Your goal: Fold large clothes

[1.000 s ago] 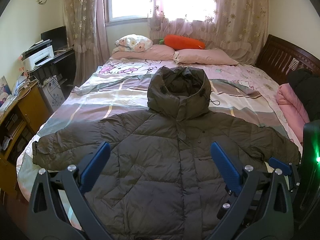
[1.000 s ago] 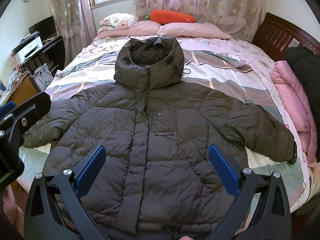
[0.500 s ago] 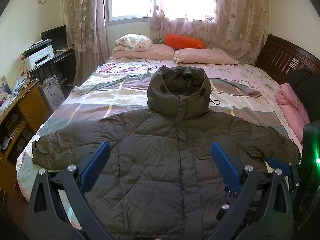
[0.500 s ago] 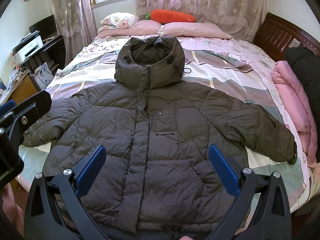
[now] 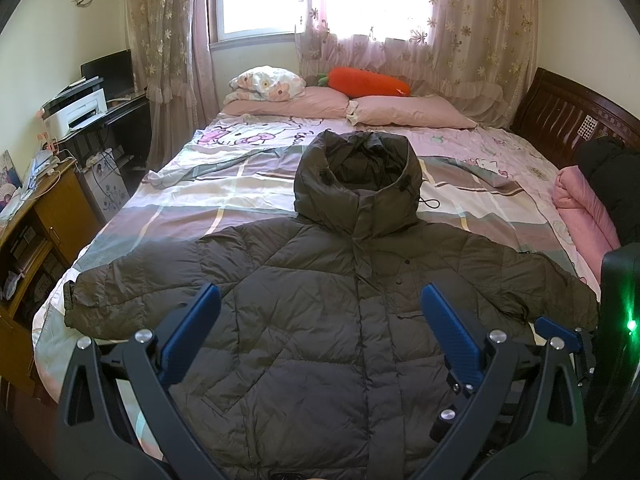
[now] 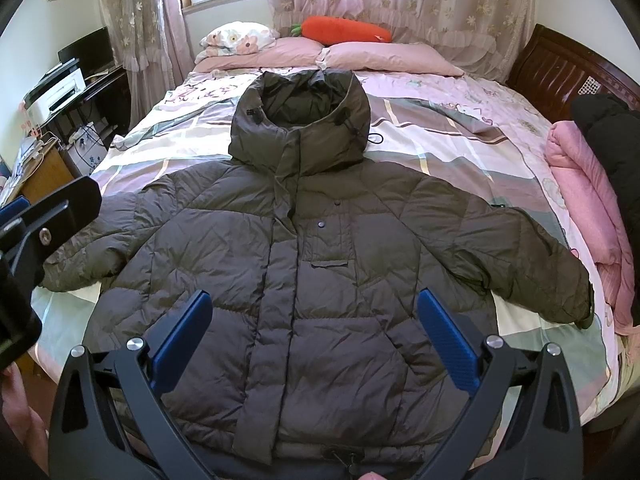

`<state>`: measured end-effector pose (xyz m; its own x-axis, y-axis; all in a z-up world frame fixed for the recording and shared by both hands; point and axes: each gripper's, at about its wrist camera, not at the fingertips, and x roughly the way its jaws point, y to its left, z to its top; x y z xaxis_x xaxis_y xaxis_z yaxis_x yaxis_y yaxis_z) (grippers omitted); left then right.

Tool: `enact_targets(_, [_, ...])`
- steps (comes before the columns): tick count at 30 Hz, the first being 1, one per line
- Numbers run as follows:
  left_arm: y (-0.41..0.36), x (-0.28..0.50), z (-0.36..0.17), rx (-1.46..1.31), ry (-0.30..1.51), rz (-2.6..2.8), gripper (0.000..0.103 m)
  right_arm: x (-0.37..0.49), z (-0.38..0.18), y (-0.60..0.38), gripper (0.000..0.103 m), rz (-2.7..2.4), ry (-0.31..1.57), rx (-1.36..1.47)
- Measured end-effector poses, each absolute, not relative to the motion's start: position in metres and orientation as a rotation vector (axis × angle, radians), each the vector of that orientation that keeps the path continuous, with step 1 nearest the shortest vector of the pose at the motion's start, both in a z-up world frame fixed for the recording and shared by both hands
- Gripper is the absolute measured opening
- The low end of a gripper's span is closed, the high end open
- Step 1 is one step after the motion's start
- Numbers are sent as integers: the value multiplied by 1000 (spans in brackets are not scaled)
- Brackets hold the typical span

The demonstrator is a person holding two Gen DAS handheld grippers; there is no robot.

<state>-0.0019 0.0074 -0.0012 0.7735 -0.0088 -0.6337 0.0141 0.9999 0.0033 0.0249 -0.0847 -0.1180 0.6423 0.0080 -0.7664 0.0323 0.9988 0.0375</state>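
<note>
A dark olive hooded puffer jacket lies flat and front side up on the bed, sleeves spread to both sides, hood toward the pillows. My left gripper hovers open above its lower chest with nothing between the blue pads. Over the jacket's lower front, near the hem, my right gripper is open and empty too. The left gripper's body shows at the left edge of the right wrist view. The right gripper's body stands at the right edge of the left wrist view.
The bed has a checked pink sheet, pink pillows and an orange carrot cushion at the far end. A folded pink quilt and a black garment lie on the right. A desk with a printer and a wooden cabinet stand to the left.
The right wrist view has crept slightly forward and down over the jacket. The left gripper has barely moved. Both stay open.
</note>
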Motion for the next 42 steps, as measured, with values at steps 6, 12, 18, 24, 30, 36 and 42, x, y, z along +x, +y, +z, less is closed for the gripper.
enact_targets(6, [8,-2,-1,7,686,-12,101,26,-116,-84,102,-14,875,49])
enact_targets(12, [8,-2,-1,7,687,-12,101,24,-125,-84,102,-10,881,51])
enact_targets(18, [7,-1,0,8,687,-12,101,23,-126,-85,102,-9,882,49])
enact_targets(24, [7,-1,0,7,688,-12,101,24,-126,-85,102,-9,884,48])
enact_targets(30, [8,-1,1,7,688,-12,101,24,-125,-85,102,-9,884,48])
enact_targets(36, [8,-1,1,7,689,-11,101,24,-125,-85,102,-9,884,47])
enact_targets(42, [8,0,1,7,691,-12,101,23,-126,-85,102,-9,886,47])
